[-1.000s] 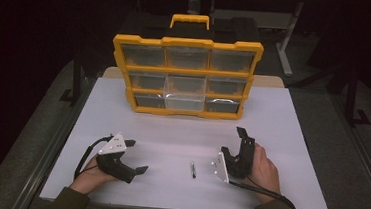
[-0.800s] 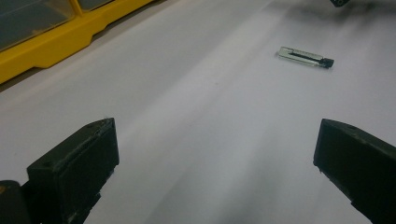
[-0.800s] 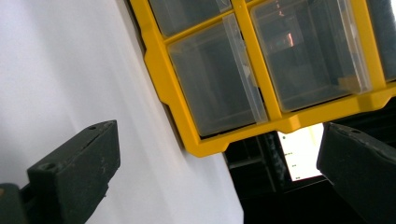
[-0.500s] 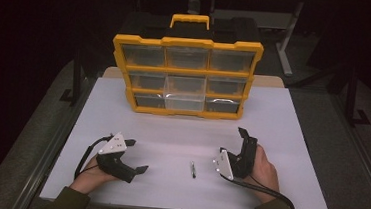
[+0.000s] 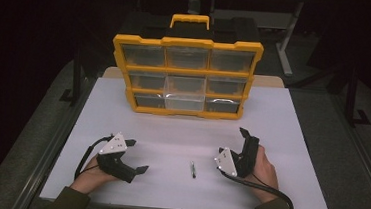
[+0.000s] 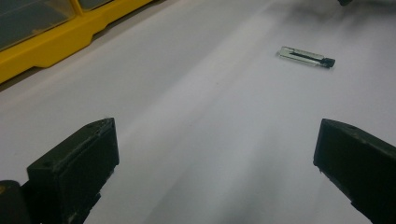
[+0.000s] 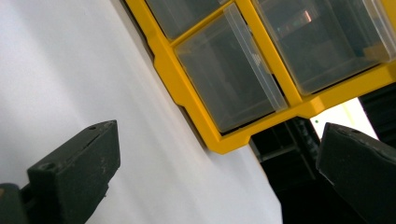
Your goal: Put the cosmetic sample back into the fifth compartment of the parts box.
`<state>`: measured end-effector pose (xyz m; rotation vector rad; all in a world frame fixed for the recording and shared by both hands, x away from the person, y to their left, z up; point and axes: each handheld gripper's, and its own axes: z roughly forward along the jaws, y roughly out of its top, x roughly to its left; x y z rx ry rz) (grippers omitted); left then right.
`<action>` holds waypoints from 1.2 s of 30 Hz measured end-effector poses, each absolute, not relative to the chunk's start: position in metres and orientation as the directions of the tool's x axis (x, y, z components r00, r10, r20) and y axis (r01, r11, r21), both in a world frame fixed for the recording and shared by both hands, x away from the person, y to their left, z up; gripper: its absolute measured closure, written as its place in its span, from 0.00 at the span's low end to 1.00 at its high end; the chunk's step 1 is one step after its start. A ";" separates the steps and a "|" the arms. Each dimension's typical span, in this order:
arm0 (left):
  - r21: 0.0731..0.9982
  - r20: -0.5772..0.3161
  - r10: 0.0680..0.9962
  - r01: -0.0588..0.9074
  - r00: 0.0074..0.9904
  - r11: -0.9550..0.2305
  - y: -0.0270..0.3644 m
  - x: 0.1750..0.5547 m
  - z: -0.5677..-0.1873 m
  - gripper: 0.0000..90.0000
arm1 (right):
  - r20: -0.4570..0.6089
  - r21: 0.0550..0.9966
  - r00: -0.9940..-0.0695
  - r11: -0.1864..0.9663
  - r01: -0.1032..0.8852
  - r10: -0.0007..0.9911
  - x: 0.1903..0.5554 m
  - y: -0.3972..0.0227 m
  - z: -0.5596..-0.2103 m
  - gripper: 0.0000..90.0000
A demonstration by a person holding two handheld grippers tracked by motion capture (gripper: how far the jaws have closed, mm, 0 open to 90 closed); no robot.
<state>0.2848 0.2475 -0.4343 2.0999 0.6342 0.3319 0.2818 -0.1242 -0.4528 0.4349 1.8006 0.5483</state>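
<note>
From the high view, your left gripper (image 5: 136,157) rests on the near left of the table (image 5: 292,123), its jaws apart and pointing right toward the small tube (image 5: 193,169) that lies flat between your two hands, clear of both. Your right gripper (image 5: 245,137) stands tipped on its side at the near right, held from behind by your right hand (image 5: 263,168), jaws pointing away toward the organizer (image 5: 185,77); from here you cannot tell how wide they stand. The organizer's drawers are clear, but what they hold is too dim to make out, and no writing can be read on it. In the left gripper view, your jaws stand wide apart with bare table between them; the tube (image 6: 306,56) lies ahead and to the right, a clear sleeve with a dark end, its contents too small to tell. The organizer's (image 6: 56,42) yellow base is cut off at the top left. In the right gripper view, the jaws are wide apart and hold nothing; the view is rolled, so the organizer (image 7: 210,126) runs slantwise, its lower corner and two drawers showing, the rest cut off.
</note>
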 end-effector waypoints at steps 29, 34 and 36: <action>0.826 -0.005 0.551 0.314 0.834 -0.468 0.246 0.285 -0.435 0.00 | -0.624 0.715 -0.351 0.692 0.106 0.698 0.285 -0.132 -0.443 0.00; 0.825 -0.006 0.552 0.316 0.834 -0.469 0.246 0.285 -0.435 0.00 | -0.581 0.743 -0.359 0.656 0.132 0.730 0.287 -0.134 -0.441 0.00; 0.825 -0.009 0.553 0.319 0.833 -0.467 0.245 0.285 -0.435 0.00 | -0.560 0.758 -0.367 0.638 0.136 0.743 0.288 -0.136 -0.439 0.00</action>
